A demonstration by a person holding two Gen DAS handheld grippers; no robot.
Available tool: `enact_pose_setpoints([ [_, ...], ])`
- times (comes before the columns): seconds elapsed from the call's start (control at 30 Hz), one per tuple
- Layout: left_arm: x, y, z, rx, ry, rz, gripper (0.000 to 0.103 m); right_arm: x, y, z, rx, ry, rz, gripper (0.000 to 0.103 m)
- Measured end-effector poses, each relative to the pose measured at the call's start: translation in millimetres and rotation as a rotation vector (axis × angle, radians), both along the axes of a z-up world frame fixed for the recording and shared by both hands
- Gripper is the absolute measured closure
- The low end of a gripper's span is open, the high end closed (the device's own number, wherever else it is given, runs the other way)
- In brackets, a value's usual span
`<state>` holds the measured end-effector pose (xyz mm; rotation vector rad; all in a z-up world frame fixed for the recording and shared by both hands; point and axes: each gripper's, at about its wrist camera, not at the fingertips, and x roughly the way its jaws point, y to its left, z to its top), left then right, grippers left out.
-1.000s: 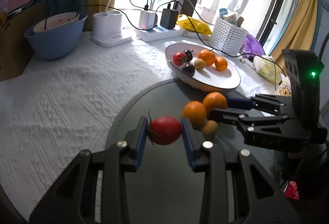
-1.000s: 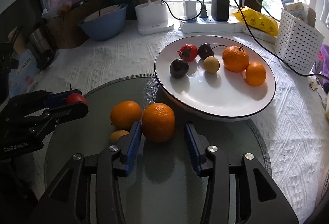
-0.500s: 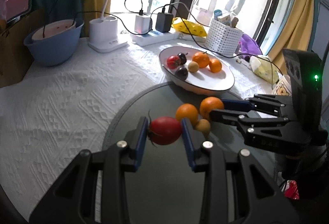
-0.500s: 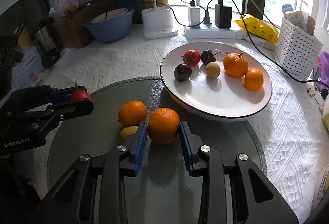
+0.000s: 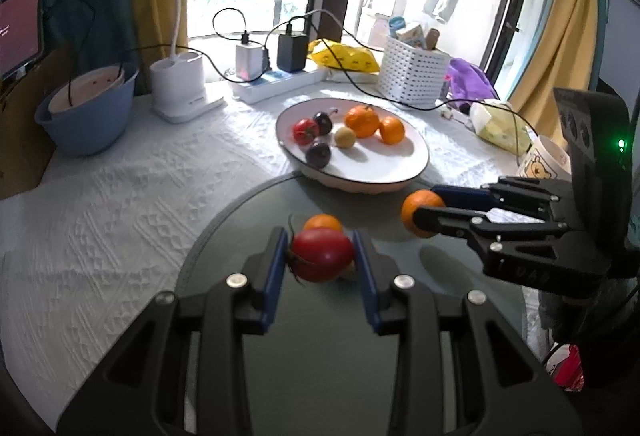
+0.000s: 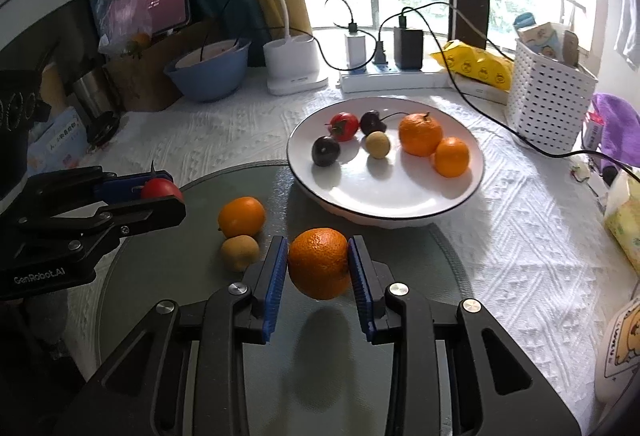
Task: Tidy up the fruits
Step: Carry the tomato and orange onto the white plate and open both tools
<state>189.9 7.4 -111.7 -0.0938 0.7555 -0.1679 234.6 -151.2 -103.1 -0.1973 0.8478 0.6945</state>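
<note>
The right tool [image 6: 318,268] is clenched on an orange [image 6: 319,263], lifted above the glass mat [image 6: 360,376] near the table's front edge. The left tool [image 5: 321,256] grips a tomato [image 5: 322,254]. The white plate [image 6: 384,202] is already crowded; either round fruit may slip out or knock the others there.

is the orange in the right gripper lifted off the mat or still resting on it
Lifted. The orange sits clamped in the right gripper, and its shadow falls apart from it on the mat below.
</note>
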Motion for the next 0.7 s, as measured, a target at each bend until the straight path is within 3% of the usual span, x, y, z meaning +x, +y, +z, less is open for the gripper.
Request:
enact_pose_setpoints([
  [0.7,40,-30,13,0.034,0.003,-0.055,0.068,37,-30,24,0.042,-0.043,-0.036,0.07],
])
